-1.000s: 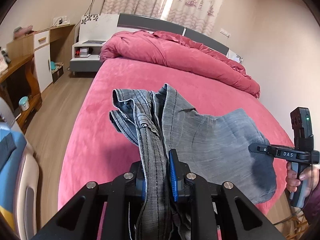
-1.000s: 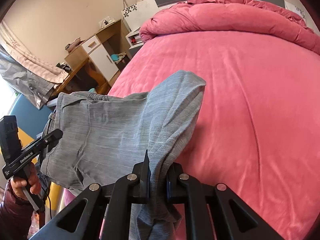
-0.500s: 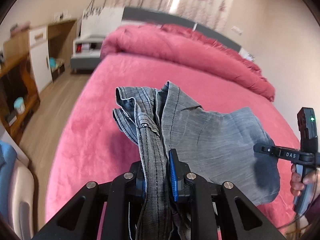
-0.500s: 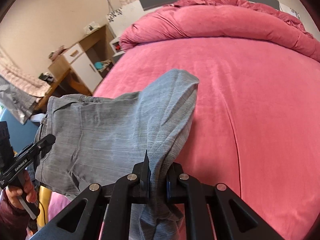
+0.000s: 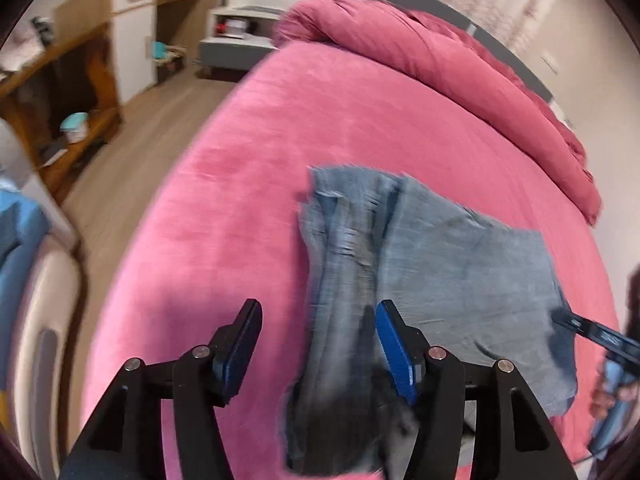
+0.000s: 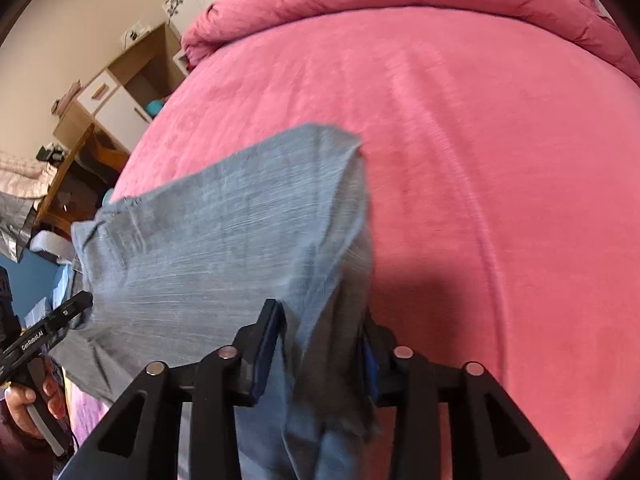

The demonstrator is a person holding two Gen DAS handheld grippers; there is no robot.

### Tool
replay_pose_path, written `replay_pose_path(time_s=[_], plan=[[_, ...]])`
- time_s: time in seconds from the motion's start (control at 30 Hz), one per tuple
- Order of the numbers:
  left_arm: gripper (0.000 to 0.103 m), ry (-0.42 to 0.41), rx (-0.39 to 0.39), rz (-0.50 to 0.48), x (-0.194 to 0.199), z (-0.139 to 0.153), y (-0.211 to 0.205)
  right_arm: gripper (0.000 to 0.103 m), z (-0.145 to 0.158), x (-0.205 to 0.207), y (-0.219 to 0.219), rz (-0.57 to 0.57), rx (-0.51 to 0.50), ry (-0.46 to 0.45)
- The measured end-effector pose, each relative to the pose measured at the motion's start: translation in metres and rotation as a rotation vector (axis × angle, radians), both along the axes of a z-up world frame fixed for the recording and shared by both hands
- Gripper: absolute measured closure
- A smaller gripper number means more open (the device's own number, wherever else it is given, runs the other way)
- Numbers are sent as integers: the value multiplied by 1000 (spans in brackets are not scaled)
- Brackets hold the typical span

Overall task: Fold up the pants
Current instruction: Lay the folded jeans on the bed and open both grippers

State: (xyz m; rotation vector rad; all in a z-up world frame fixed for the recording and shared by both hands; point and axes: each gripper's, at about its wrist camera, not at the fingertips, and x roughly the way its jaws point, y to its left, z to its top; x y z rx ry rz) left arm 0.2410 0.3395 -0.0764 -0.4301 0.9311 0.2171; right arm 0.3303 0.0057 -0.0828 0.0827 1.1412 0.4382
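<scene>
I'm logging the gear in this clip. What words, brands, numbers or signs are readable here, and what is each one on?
"GenRoboLAI", roughly, the last letters unsure: white print on the black left gripper, seen from the right wrist view.
Label on the right gripper, seen from the left wrist view: too blurred to read.
Pants, bed and furniture: no text seen.

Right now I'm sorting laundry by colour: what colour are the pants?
Faded blue-grey denim, the pants show best in the right wrist view.
</scene>
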Motion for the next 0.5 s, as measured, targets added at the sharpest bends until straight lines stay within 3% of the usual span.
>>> replay_pose_path(time_s=[0.13, 0.23, 0.3, 0.37, 0.43, 0.5], plan=[[44, -68, 36, 32, -35, 21, -6, 66, 25, -20, -24, -29, 12, -43], [43, -111, 80, -33, -52, 33, -36, 66, 40, -50, -37, -19, 46, -81], [43, -79, 123, -86, -50, 29, -52, 66, 48, -69, -40, 2, 79, -91], [47, -12, 182, -103, -42, 19, -67, 66, 46, -85, -36, 21, 51, -100], [49, 104, 212, -60, -34, 3, -68, 66, 41, -99, -30, 22, 27, -96], [46, 164, 209, -24, -31, -10, -62, 66, 37, -108, -27, 31, 44, -71]])
